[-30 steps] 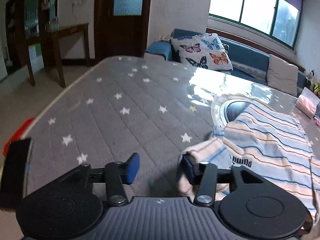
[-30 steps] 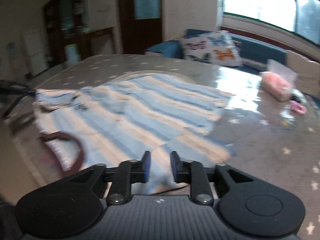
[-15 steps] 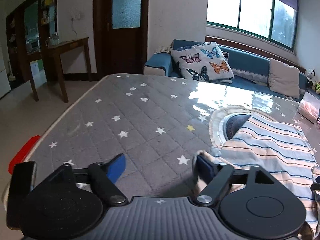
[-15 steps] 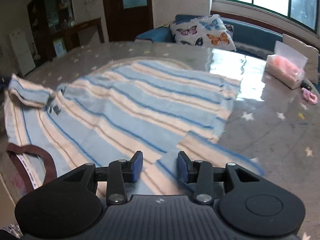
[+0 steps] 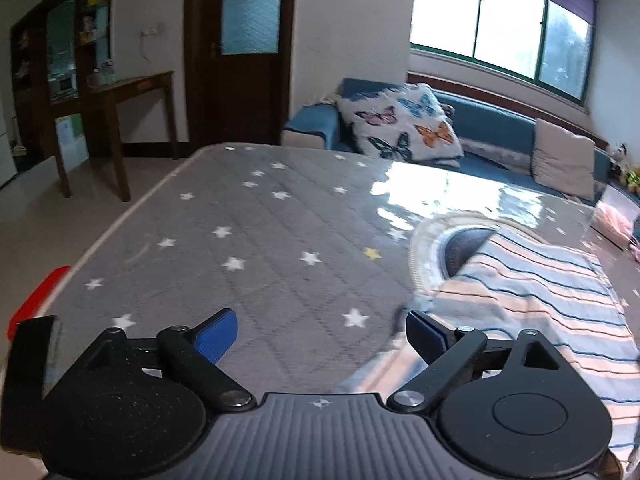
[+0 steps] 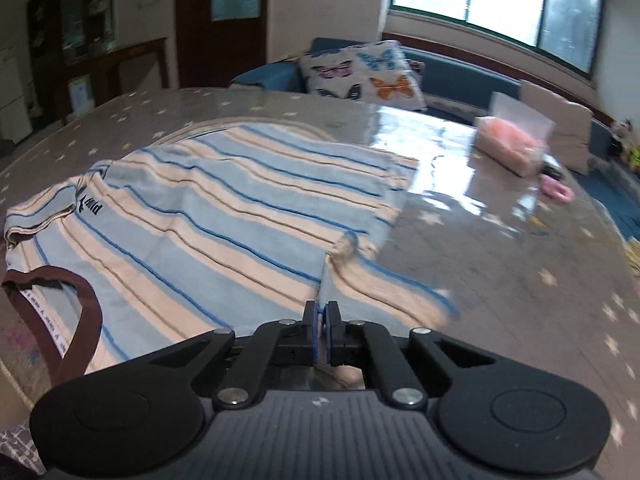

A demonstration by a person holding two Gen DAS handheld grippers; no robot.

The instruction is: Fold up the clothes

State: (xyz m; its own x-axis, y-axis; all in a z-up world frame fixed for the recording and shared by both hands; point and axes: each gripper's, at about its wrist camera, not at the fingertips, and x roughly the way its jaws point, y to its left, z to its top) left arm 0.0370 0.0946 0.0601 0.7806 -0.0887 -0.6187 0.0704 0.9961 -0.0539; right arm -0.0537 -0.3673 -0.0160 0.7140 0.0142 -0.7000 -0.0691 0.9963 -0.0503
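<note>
Since the earlier frames the right tool [image 6: 321, 330] has shut its fingers from a narrow gap onto the near edge of the striped shirt [image 6: 224, 216], while the left tool [image 5: 320, 334] has spread from half-open to wide and let the sleeve go; the shirt lies spread on the star-patterned counter [image 5: 248, 248], collar toward the viewer's left in the right wrist view, hem toward the pink tissue packet [image 6: 508, 142]; judging from the grip, the right tool pinches the sleeve fold beside the shirt's body so it can be carried across the chest for the first fold; the left tool hangs just beside the shirt's left edge, holding nothing, probably free to take a fresh corner; how much cloth sits between the right fingers is hidden by the tool itself, and motion blur smears the sleeve end; the shirt's far side is cut off in the left view.
</note>
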